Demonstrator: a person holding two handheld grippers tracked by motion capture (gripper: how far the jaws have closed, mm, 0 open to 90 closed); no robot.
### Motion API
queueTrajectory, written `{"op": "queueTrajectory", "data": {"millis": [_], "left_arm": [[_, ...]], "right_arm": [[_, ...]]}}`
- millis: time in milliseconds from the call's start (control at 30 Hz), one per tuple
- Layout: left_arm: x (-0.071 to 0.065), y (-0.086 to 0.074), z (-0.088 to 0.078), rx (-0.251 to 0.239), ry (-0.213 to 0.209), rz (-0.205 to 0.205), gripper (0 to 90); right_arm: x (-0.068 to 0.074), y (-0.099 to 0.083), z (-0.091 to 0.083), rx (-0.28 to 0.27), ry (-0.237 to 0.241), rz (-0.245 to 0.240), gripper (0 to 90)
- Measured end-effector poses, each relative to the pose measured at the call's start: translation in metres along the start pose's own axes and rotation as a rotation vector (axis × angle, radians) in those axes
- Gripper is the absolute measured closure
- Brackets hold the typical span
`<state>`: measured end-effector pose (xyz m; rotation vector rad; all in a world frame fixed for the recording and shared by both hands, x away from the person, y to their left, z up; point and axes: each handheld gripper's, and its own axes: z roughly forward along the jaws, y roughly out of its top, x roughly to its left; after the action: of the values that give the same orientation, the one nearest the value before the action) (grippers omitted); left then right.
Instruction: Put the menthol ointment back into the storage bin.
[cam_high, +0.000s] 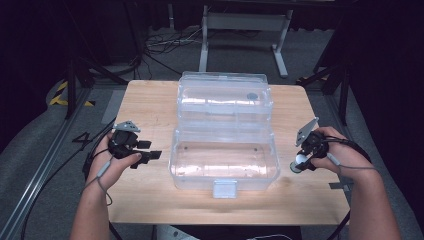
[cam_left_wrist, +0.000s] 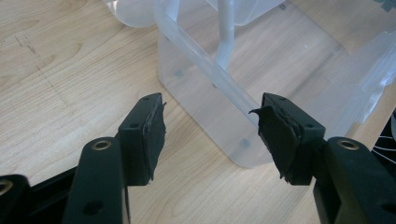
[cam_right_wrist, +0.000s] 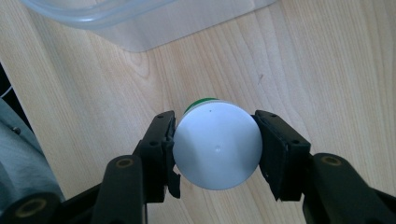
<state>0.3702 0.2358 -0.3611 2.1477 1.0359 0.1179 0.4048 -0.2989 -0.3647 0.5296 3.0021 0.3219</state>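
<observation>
A clear plastic box (cam_high: 223, 160) stands open in the middle of a wooden table (cam_high: 150, 100), its lid (cam_high: 225, 97) thrown back on the far side and a clear latch tab (cam_high: 224, 189) hanging off its near wall; this box serves as the landmark; the right gripper (cam_high: 300, 162), to the right of the box and just apart from its right wall, has its jaws closed on a round white-capped container (cam_right_wrist: 217, 145); in the right gripper view both pads press on the sides of the white cap, a sliver of green shows behind the cap's upper edge, and the box's corner lies beyond it; no writing can be read on the cap; the left gripper (cam_high: 147, 152) sits to the left of the box, near its left wall, jaws spread wide with nothing between them; in the left gripper view the box's near corner (cam_left_wrist: 243, 140) shows between the two worn black pads (cam_left_wrist: 156, 135), untouched; on the floor left of the table a dark mark like a "4" (cam_high: 82, 139) lies beside yellow-black hazard tape (cam_high: 62, 95)
</observation>
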Motion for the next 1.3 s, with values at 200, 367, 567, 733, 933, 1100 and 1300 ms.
{"op": "queueTrajectory", "data": {"millis": [200,367,567,733,933,1100,1300], "left_arm": [[0.0,0.0,0.0,0.001,0.001,0.001,41.3],[0.0,0.0,0.0,0.002,0.001,0.005,41.3],[0.0,0.0,-0.001,-0.001,0.002,0.007,41.3],[0.0,0.0,0.0,0.0,0.002,0.008,41.2],[0.0,0.0,0.0,0.001,0.0,0.009,41.2],[-0.001,0.0,0.0,0.006,-0.004,0.008,41.3],[0.0,0.0,-0.001,0.002,-0.004,0.011,41.2]], "right_arm": [[0.001,0.007,-0.009,0.004,0.0,-0.01,50.5],[0.004,0.012,-0.016,0.014,-0.016,-0.023,50.5],[0.005,0.017,-0.024,0.016,-0.019,-0.04,50.5],[0.008,0.021,-0.03,0.017,-0.024,-0.049,50.5],[0.012,0.026,-0.036,0.008,-0.02,-0.061,50.5],[0.015,0.033,-0.041,0.006,-0.03,-0.077,50.5],[0.019,0.041,-0.046,0.0,-0.022,-0.098,50.5]]}}
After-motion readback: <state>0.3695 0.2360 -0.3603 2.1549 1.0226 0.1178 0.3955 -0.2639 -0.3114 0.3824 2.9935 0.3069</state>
